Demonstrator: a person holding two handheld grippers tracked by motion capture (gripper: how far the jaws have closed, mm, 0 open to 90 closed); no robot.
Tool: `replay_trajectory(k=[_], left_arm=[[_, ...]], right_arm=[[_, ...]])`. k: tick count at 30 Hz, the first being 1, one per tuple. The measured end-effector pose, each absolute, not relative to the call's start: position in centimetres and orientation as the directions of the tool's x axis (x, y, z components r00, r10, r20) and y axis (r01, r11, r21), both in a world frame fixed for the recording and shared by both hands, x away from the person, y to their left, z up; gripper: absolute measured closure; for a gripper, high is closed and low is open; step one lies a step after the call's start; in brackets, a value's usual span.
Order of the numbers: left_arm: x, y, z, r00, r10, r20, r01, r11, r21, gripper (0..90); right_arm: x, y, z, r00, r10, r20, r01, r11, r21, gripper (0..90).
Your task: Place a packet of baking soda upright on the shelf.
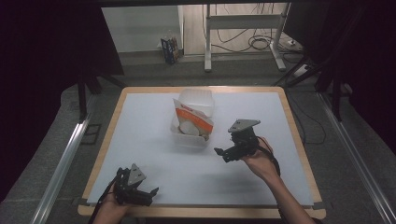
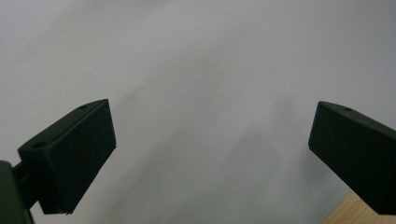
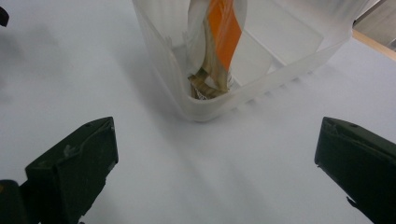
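A translucent plastic clamshell box (image 1: 190,138) stands open at the middle of the white table top, its lid (image 1: 197,100) folded back. An orange-and-white packet (image 1: 190,116) leans in it over pale round food (image 1: 188,128). My right gripper (image 1: 223,155) is open just right of the box, its jaws turned toward it; in the right gripper view the box corner (image 3: 205,109) and the packet (image 3: 224,32) lie close ahead. My left gripper (image 1: 150,195) rests open near the front left edge, with only bare white surface (image 2: 196,93) between its jaws.
The table (image 1: 140,140) has a wooden rim (image 1: 108,135). Behind it stand a desk frame (image 1: 243,37) with cables on the floor and a small carton (image 1: 170,49). Metal rails (image 1: 65,158) run along both sides.
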State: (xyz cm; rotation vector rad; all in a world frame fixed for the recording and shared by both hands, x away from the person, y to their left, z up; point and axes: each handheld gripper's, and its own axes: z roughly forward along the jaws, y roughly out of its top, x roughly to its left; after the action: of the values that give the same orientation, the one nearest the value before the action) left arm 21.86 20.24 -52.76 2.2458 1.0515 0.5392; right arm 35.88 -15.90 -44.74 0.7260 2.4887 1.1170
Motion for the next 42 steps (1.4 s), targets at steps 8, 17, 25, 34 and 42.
replay_trajectory(k=[8,17,25,34,42], left_arm=[[21.9,20.2,-52.8,0.605,0.789,0.107,0.548,-0.511,0.663,0.8],[21.9,20.2,-52.8,0.605,0.789,0.107,0.548,-0.510,0.663,0.8],[21.9,20.2,-52.8,0.605,0.789,0.107,0.548,-0.510,0.663,0.8],[21.9,20.2,-52.8,0.605,0.789,0.109,0.549,-0.512,0.661,0.8],[21.9,20.2,-52.8,0.605,0.788,0.110,0.549,-0.514,0.659,0.8]], right_arm=[[35.5,-16.5,-45.1,-0.816,0.573,-0.079,0.326,0.568,0.756,0.0],[34.9,-17.1,-45.1,-0.812,0.578,-0.082,0.326,0.565,0.758,0.0],[34.4,-17.9,-45.2,-0.805,0.587,-0.085,0.330,0.562,0.758,0.0],[33.7,-19.2,-45.1,-0.791,0.605,-0.092,0.336,0.555,0.761,0.0],[33.0,-20.7,-45.2,-0.775,0.625,-0.093,0.348,0.545,0.763,0.0]])
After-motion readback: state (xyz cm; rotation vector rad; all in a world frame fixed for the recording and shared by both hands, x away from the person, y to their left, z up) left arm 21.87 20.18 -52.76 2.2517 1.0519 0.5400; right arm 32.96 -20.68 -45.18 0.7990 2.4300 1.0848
